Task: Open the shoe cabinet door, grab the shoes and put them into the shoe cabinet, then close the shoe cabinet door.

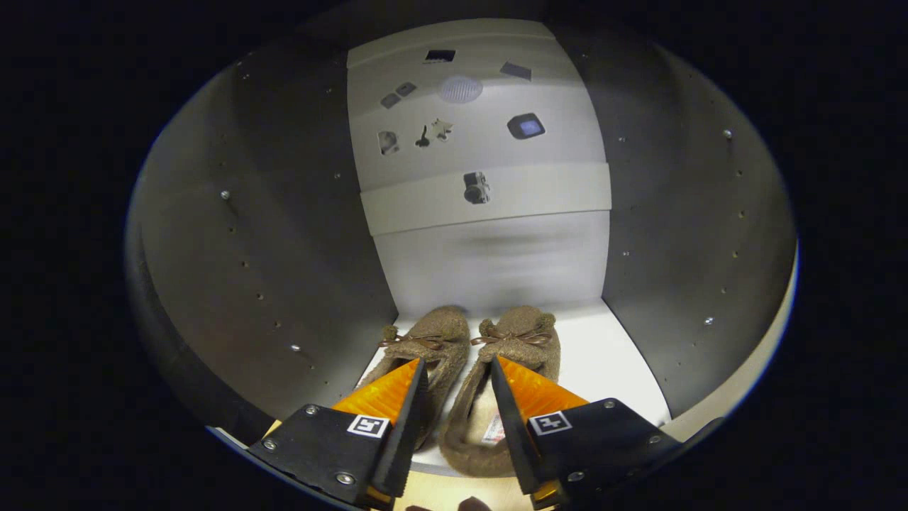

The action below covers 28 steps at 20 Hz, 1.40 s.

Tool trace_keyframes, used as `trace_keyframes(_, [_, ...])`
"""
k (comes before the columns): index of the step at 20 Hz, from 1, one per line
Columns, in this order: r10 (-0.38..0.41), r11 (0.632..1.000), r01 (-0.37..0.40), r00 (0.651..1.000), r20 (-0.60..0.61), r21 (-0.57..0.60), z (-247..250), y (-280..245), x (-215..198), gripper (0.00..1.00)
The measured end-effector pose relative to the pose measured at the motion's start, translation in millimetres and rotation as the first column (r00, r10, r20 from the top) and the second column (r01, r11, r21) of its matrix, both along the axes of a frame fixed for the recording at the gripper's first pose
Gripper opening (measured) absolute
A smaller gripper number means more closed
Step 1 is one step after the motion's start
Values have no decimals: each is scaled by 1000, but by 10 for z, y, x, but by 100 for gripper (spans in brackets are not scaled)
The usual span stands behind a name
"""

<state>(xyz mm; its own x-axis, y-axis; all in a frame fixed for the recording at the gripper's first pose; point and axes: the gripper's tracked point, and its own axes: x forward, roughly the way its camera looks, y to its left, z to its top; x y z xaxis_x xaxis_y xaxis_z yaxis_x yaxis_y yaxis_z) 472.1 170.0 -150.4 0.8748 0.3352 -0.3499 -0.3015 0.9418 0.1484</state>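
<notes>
Shoes [468, 369] inside cabinet [234, 248], jaws apart

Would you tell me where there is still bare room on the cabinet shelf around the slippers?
Bare shelf lies between the right slipper and the right cabinet wall. The left slipper crowds the left wall; the open gripper straddles the pair's inner edges.
</notes>
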Motion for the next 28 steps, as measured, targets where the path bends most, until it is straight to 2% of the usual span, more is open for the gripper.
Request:
trace_keyframes(2, [-12, 1000, 13, 999, 47, -18, 154, -46, -186, 65])
trace_keyframes(6, [-45, 997, 53, 991, 129, -63, 409, -142, -704, 74])
trace_keyframes(17, [-77, 990, 97, 979, 191, -98, 780, -700, -2650, 88])
trace_keyframes(20, [-83, 988, 109, 973, 216, -111, 850, -979, -3023, 90])
trace_keyframes(24, [-32, 997, 46, 973, 230, -56, 935, -1206, -3543, 91])
trace_keyframes(28, [53, 998, -61, 977, 206, 31, 945, -1445, -4091, 91])
